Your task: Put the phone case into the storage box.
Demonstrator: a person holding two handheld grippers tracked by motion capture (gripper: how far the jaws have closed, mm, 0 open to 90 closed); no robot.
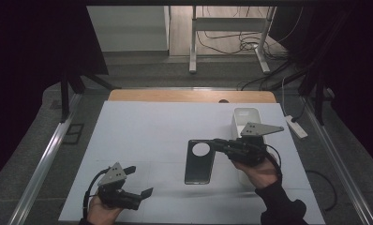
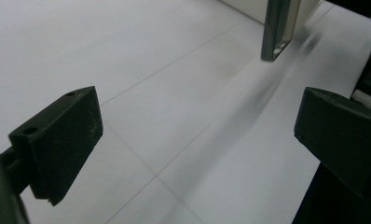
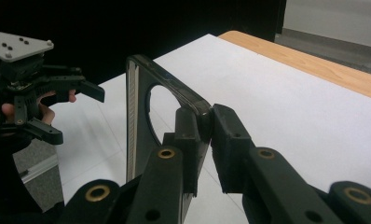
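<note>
Near the front-left of the white counter (image 1: pixel 142 126), the left claw (image 1: pixel 140 180) is hovering with its jaws spread wide, gripping nothing. To its right, the right claw (image 1: pixel 220 143) is pinching the top edge of a dark phone case (image 1: pixel 199 161) with a round cutout, beside a white box (image 1: pixel 245 115).

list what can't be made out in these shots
- White box, high view: the right gripper and hand cover its near part; contents not visible.
- Phone case, left gripper view: top cut off by the frame edge.
- Left gripper, right gripper view: partly cut by the left edge.
</note>
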